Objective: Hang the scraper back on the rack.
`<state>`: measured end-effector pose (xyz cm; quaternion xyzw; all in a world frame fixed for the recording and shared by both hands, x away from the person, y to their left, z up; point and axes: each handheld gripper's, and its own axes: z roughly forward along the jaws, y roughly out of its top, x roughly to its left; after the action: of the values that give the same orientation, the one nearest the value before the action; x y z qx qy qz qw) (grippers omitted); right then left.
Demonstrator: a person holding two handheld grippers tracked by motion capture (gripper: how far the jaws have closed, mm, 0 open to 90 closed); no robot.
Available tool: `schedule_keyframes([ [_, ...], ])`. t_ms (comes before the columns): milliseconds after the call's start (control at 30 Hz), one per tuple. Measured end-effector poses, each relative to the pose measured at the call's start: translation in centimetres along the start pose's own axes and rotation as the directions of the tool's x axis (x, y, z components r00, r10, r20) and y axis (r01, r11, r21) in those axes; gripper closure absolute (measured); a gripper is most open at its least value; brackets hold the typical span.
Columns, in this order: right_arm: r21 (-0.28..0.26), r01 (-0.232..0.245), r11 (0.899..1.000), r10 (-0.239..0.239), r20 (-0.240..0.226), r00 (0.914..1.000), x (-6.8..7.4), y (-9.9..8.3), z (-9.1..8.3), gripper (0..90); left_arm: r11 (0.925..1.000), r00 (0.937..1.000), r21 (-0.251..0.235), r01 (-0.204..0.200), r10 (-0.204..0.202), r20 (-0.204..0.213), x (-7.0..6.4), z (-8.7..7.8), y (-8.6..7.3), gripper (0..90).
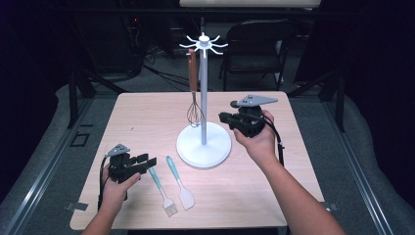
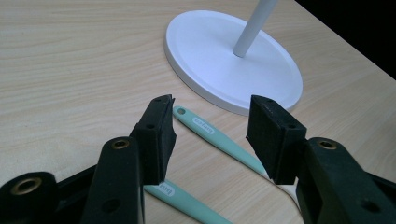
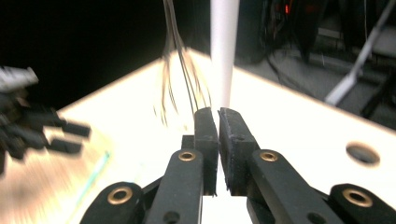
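A white hook stand [image 1: 203,142] rises from mid-table, and a whisk [image 1: 194,105] with a brown handle hangs from one of its hooks. In front of the stand lie a teal-handled brush [image 1: 160,188] and a teal-handled spatula [image 1: 178,183]. My left gripper [image 1: 148,160] is open low over the table beside the brush handle. In the left gripper view the spatula handle [image 2: 219,140] runs between its open jaws [image 2: 212,105], untouched, and the brush handle [image 2: 187,203] lies under the left jaw. My right gripper [image 1: 222,117] is shut and empty, held right of the pole, tips [image 3: 214,112] just short of the whisk wires [image 3: 182,79].
The stand's round white base [image 2: 233,60] lies just beyond the left gripper. The pole [image 3: 223,51] is straight ahead of the right gripper. A black chair [image 1: 257,46] stands behind the table. A hole [image 3: 362,154] marks the tabletop to the right.
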<state>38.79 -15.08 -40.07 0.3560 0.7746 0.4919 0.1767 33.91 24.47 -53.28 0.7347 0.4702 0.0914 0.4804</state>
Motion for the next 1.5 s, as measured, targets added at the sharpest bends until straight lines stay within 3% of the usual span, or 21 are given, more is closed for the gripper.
schedule_keyframes([
  [133, 0.065, -0.017, 0.998, 0.017, 0.0, 0.9998, -0.3, -2.2, 0.4, 85.6, 1.0, 1.0, 0.0, 0.0, 0.0, -0.002, 0.0, 0.0, 0.0, 50.7],
  [200, 0.121, -0.03, 0.992, 0.029, 0.002, 0.9996, -0.4, -4.5, 0.9, 84.3, 1.0, 1.0, 0.005, 0.001, -0.001, -0.004, 0.1, -0.1, 0.0, 50.7],
  [233, 0.121, -0.03, 0.992, 0.029, 0.002, 0.9996, -0.4, -4.5, 0.9, 84.3, 1.0, 1.0, 0.005, 0.001, -0.001, -0.004, 0.1, -0.1, 0.0, 50.7],
  [433, 0.223, -0.074, 0.972, 0.077, -0.005, 0.997, -0.5, -9.2, 1.1, 71.9, 1.0, 1.0, 0.002, 0.004, -0.004, -0.006, 0.0, 0.0, -0.1, 50.7],
  [633, 0.26, -0.099, 0.961, 0.102, 0.001, 0.9948, -0.6, -11.8, 0.9, 64.2, 1.0, 1.0, 0.008, 0.0, 0.0, -0.009, 0.0, 0.1, -0.1, 50.7],
  [800, 0.267, -0.1, 0.958, 0.098, 0.023, 0.9949, -0.3, -14.6, 1.0, 61.1, 1.0, 0.9999, 0.006, -0.006, 0.006, -0.009, 0.0, 0.2, -0.2, 50.7],
  [900, 0.253, -0.12, 0.96, 0.117, 0.025, 0.9928, -0.1, -15.4, 0.7, 60.5, 0.9998, 0.9999, 0.016, -0.01, 0.01, -0.013, -0.1, 0.3, -0.2, 50.5],
  [1100, 0.247, -0.104, 0.963, 0.098, 0.035, 0.9946, 0.4, -15.6, 0.7, 59.2, 0.9999, 0.9998, 0.01, -0.01, 0.01, -0.017, -0.2, 0.4, -0.3, 50.4],
  [1367, 0.282, -0.119, 0.952, 0.116, 0.028, 0.9929, 1.2, -15.3, 1.6, 60.3, 1.0, 0.9999, 0.007, -0.002, 0.003, -0.016, 0.0, 0.3, -0.3, 50.2],
  [1433, 0.29, -0.137, 0.947, 0.141, 0.008, 0.99, 1.7, -15.1, 2.1, 60.7, 1.0, 0.9998, 0.004, -0.001, 0.001, -0.019, 0.1, 0.3, -0.3, 50.1],
  [1500, 0.294, -0.12, 0.948, 0.126, -0.001, 0.992, 2.2, -14.9, 2.7, 60.7, 1.0, 0.9999, 0.007, 0.0, 0.0, -0.017, 0.1, 0.3, -0.2, 50.0],
])
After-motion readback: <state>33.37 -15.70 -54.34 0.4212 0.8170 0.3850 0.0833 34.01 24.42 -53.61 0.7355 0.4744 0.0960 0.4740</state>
